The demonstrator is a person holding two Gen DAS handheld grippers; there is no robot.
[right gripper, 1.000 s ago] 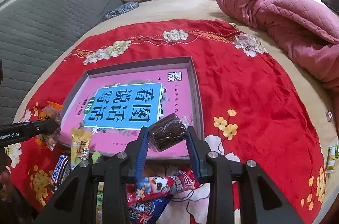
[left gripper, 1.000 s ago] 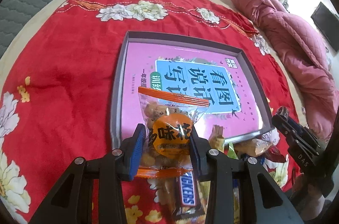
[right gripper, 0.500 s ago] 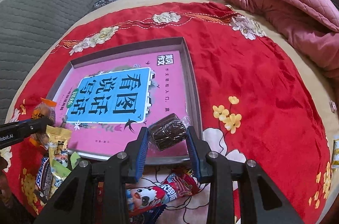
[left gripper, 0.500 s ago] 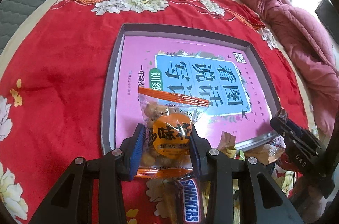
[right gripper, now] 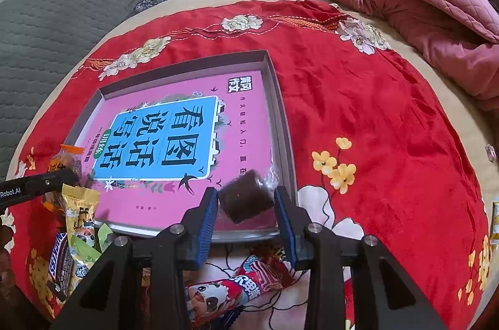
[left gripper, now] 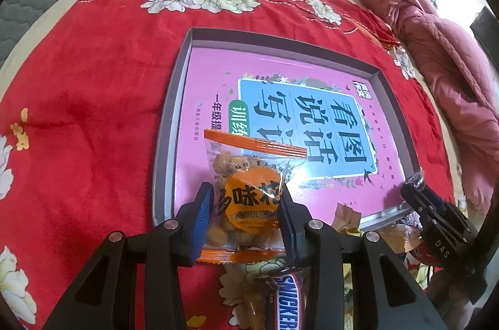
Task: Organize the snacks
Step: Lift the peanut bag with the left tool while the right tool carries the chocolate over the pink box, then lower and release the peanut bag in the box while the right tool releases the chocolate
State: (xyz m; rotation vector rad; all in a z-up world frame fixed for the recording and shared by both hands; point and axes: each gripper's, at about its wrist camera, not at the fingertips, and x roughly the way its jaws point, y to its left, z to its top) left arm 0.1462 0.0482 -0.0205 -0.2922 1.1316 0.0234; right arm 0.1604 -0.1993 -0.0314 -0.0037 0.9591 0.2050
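My left gripper is shut on a clear orange-trimmed snack bag and holds it over the near left corner of the grey tray, which has a pink printed bottom. My right gripper is shut on a dark brown wrapped cake over the tray's near right corner. The right gripper shows at the right in the left wrist view, and the left gripper at the left in the right wrist view.
Loose snacks lie on the red flowered cloth before the tray: a Snickers bar, a yellow packet, a red cartoon packet. A pink quilt lies at the right and a grey headboard at the left.
Both grippers have moved forward with their snacks, from in front of the tray's near edge to over its near corners.
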